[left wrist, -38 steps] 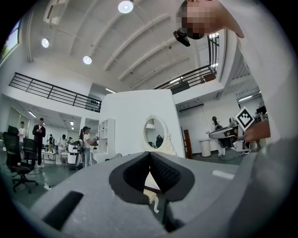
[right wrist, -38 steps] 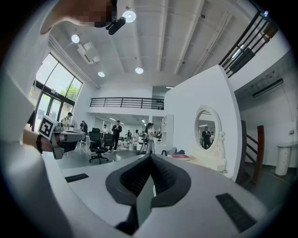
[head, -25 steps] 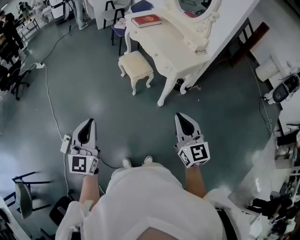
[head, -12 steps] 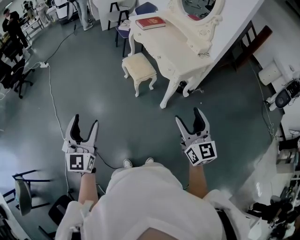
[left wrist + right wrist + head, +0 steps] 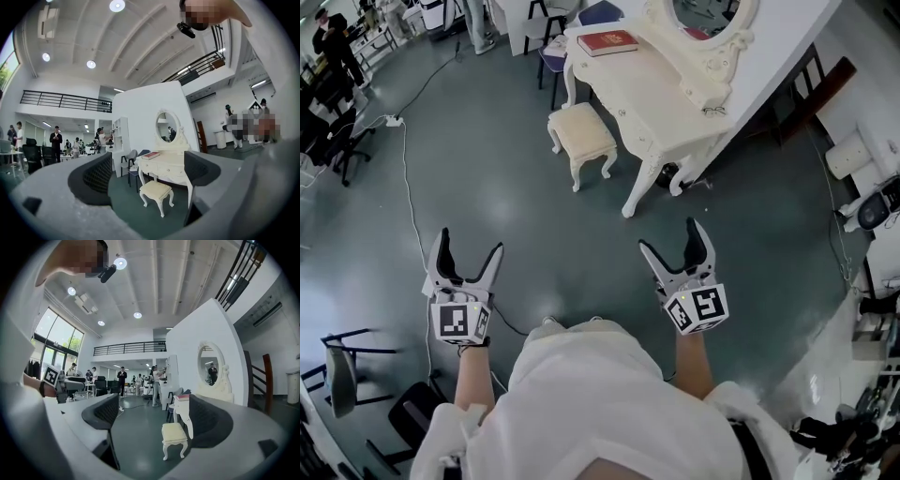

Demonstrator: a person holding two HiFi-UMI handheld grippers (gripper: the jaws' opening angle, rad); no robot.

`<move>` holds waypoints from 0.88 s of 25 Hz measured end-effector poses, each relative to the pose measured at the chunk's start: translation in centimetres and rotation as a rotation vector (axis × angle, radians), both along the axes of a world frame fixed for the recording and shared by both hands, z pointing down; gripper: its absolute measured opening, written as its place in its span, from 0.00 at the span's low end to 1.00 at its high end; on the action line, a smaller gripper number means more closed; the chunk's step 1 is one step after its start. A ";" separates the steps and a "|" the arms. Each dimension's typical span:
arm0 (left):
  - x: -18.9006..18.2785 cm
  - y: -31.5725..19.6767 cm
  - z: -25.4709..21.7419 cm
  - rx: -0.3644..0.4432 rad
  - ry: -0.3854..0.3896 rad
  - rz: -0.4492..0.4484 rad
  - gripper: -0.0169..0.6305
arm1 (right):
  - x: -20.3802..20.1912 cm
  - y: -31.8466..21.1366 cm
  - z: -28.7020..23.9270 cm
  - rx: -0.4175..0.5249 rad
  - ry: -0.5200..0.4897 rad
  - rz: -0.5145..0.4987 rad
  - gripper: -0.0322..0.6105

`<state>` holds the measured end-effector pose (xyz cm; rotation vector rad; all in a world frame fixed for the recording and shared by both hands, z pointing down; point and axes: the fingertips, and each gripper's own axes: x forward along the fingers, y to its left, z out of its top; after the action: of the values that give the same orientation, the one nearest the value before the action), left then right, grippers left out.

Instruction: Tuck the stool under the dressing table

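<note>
The stool (image 5: pixel 581 134) stood on the grey floor (image 5: pixel 534 216) just beside the dressing table (image 5: pixel 661 94), in front of its drawer side, with its whole cushion out from under the table top. A red book (image 5: pixel 613 41) lay on the far end of the table, and the oval mirror (image 5: pixel 705 14) rose at the table's back edge. The left gripper (image 5: pixel 470 246) and the right gripper (image 5: pixel 670 239) were both held well apart from the table, on the side where the person stood, over bare floor. The jaws of each gripper had just been opening and stood wide apart, and nothing was between them; each gripper view showed only the distant stool and the table through the gap.
</note>
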<state>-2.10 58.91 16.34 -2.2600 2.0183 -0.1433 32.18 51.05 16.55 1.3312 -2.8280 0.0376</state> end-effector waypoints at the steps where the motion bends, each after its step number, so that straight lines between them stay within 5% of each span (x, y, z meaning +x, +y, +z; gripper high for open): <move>1: 0.0 0.0 0.2 -0.004 -0.001 -0.011 0.76 | 0.0 -0.2 0.4 -0.004 -0.005 -0.008 0.75; 13: -0.5 -5.5 3.5 -0.072 0.016 -0.023 0.76 | -2.9 -7.0 2.8 -0.054 -0.007 -0.094 0.71; 22: -9.2 -21.6 8.8 -0.127 0.006 0.021 0.76 | -12.7 -23.5 5.5 -0.069 0.034 -0.048 0.71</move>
<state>-11.33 37.27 25.13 -2.3568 2.0428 -0.2707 19.52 27.56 22.03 1.2380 -2.8017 0.1104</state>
